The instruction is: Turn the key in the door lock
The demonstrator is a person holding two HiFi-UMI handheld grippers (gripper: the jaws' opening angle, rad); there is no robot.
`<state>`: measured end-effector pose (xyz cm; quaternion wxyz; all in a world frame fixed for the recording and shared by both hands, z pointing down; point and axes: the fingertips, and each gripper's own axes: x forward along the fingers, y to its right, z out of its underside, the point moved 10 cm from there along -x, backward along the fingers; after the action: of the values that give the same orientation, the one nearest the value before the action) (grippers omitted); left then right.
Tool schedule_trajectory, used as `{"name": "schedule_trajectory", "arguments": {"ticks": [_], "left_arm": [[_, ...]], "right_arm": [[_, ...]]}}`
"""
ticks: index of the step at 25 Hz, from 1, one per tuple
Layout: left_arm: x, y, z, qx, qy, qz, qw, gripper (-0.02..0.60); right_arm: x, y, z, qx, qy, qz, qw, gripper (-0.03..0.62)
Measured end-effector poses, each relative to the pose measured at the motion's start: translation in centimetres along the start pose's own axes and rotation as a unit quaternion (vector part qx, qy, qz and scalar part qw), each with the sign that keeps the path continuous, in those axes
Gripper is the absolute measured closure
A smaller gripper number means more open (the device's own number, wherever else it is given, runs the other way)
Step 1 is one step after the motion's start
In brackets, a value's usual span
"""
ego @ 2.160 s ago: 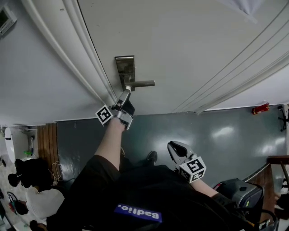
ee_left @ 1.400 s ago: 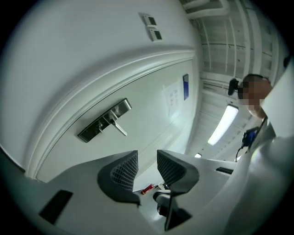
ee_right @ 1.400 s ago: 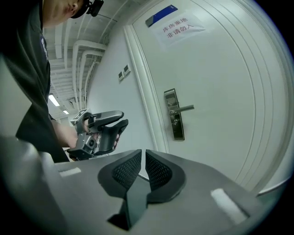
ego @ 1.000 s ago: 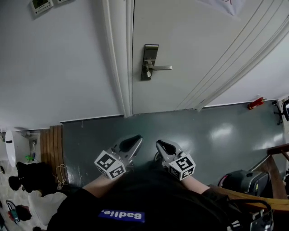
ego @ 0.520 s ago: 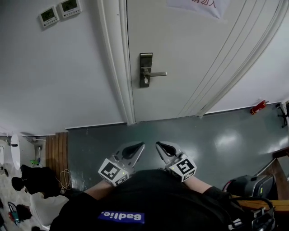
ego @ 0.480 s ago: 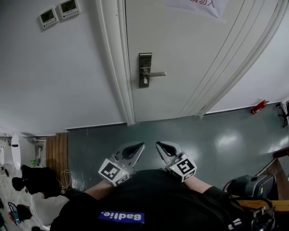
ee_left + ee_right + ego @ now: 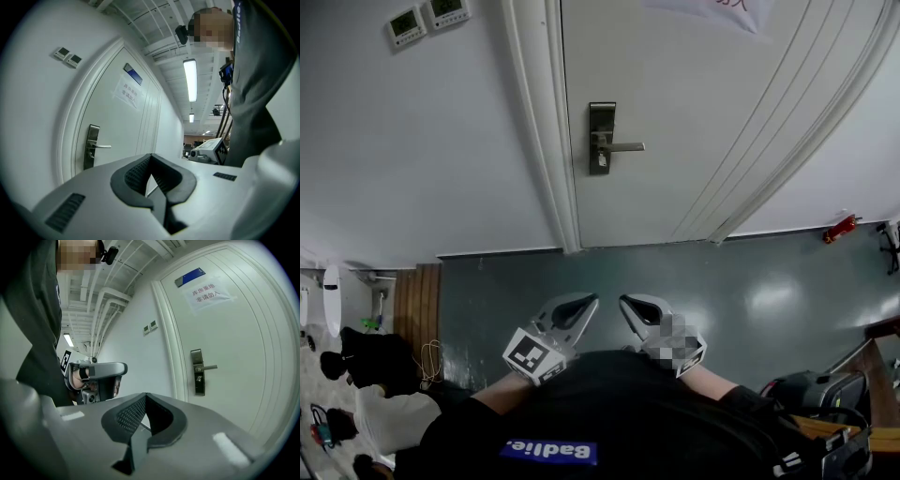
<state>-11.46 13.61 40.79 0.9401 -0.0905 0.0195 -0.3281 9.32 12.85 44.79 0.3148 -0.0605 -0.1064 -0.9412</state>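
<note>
Glossy grey-green floor point(image 7: 581, 272) is seen under both tools, with white wall and door beyond. Nearest, "Badlie." is read upside down on a blue patch point(image 7: 551, 451) of the person's black shirt. Left gripper point(image 7: 585, 303) and right gripper point(image 7: 624, 302) are held side by side at the chest, well apart from the door. On each, the jaws are pressed together with nothing between them.

Farther off, the white door point(image 7: 694, 112) is seen closed in a white frame. Lock plate point(image 7: 601, 137): tall, narrow, brushed metal, set near the frame-side edge. Lever handle point(image 7: 623, 146) is level and pointed away from the frame. Key point(image 7: 600, 161) is seen only as a small pale piece on the plate just under the lever; no detail can be made out.

Paper notice point(image 7: 206, 293) with two lines of Chinese print is fixed high on the door, too small to be read reliably. Blue plate point(image 7: 190, 276) higher up, text unreadable. Two wall controllers point(image 7: 427, 17) are mounted beside the frame.
</note>
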Motion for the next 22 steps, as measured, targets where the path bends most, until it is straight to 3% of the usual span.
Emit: {"name": "schedule_trajectory", "arguments": {"ticks": [22], "left_arm": [[0.8,2.8,1.2,0.006,-0.006,0.006,0.9999,0.577]], "right_arm": [[-2.7,-0.2,0.4,-0.001,-0.003,0.0,1.0,0.594]]}}
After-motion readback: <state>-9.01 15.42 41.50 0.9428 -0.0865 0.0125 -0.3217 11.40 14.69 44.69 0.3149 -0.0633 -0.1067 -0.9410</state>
